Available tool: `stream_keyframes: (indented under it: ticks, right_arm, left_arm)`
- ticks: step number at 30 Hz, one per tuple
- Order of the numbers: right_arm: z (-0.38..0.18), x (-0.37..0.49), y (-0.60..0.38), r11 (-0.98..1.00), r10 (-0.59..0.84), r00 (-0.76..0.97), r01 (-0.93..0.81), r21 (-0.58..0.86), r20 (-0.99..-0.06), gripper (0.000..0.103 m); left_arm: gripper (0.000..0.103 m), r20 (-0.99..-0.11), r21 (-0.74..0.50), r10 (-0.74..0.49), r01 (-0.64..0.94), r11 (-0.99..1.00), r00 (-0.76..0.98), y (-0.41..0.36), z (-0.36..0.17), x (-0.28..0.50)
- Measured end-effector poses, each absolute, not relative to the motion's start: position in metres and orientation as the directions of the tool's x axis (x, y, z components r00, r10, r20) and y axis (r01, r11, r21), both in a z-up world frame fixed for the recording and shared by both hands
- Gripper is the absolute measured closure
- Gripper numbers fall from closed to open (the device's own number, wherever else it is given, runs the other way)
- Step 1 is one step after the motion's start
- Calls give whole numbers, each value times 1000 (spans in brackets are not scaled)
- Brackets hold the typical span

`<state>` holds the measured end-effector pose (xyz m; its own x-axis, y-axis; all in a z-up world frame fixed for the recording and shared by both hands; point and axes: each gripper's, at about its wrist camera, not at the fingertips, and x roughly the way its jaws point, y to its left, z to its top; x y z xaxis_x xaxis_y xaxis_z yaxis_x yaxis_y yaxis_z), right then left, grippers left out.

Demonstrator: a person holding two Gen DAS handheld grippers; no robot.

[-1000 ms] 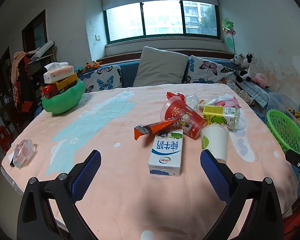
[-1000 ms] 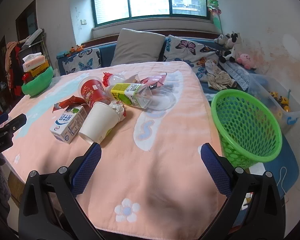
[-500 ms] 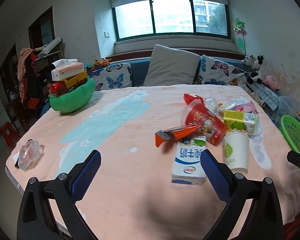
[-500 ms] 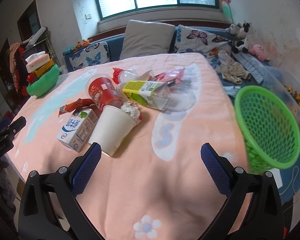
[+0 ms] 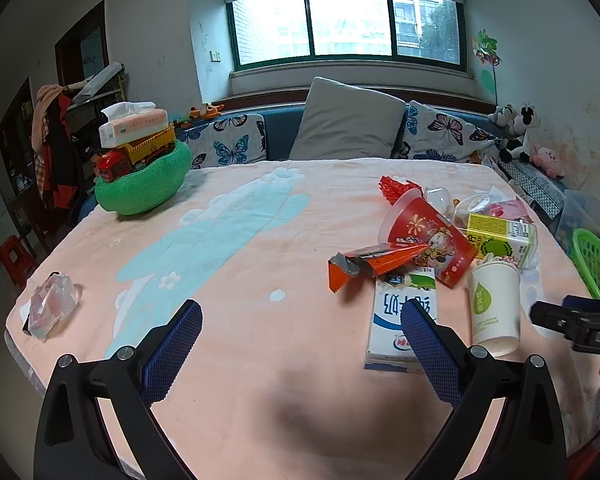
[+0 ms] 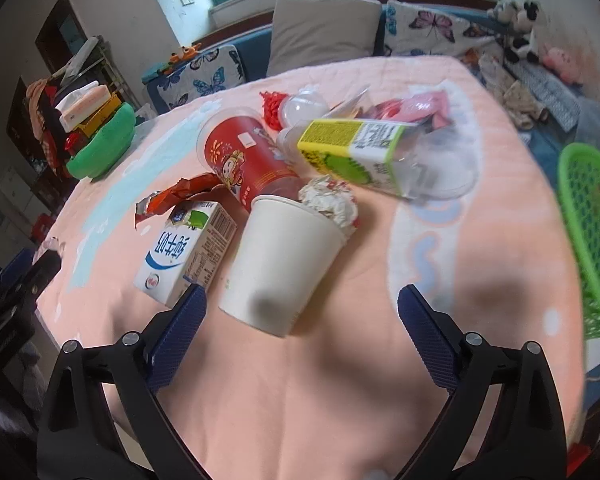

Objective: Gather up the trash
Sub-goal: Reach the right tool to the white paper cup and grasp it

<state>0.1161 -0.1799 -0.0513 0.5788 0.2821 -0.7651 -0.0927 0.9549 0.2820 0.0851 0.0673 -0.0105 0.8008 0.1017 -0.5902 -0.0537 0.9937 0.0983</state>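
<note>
Trash lies in a pile on the pink-covered table: a white paper cup (image 6: 282, 260) on its side with crumpled paper (image 6: 329, 204) at its mouth, a white-blue milk carton (image 6: 186, 252), a red cup (image 6: 244, 160), an orange wrapper (image 6: 180, 196), a yellow-green juice box (image 6: 356, 152) and clear plastic lids (image 6: 444, 168). My right gripper (image 6: 302, 322) is open just in front of the paper cup. My left gripper (image 5: 300, 344) is open and empty over the table, left of the milk carton (image 5: 402, 320) and paper cup (image 5: 494, 308). A crumpled clear wrapper (image 5: 52, 308) lies at the far left edge.
A green mesh basket (image 6: 592, 240) stands off the table's right side, also in the left wrist view (image 5: 596, 260). A green bowl (image 5: 144, 188) with a toy truck and tissue box sits at the back left. Cushions and plush toys line the bench behind.
My right gripper has moved forward and left, close to the paper cup; the basket slid to the view's right edge. My left gripper has swung left, so the trash pile sits further right.
</note>
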Motion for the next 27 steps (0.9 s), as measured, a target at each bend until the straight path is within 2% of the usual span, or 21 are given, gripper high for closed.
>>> stream_keyframes:
  ticks: [11,16,17,21,27]
  right_arm:
    - [-76,158,-161,947,291,507,-36,318,-811,10]
    - [-90,169,-158,944,299,466,-15,330,-833,18]
    - [-92,171,-159,940,303,459,-2,340,-835,23]
    - [-96,171,-165,920,351,444,0,392,-824,32]
    - [-84,154,-169,930,347,460,-54,365,-817,33]
  left_arm:
    - [7,-615,85,81,-36,996,784,71,-20,96]
    - [7,-629,82,64,-15,996,775,66,-26,101]
    - [7,-632,81,59,-10,997,772,65,-27,103]
    - [7,-647,62,28,16,998,762,59,-30,107]
    - [7,-669,49,-18,68,996,743,43,-35,116]
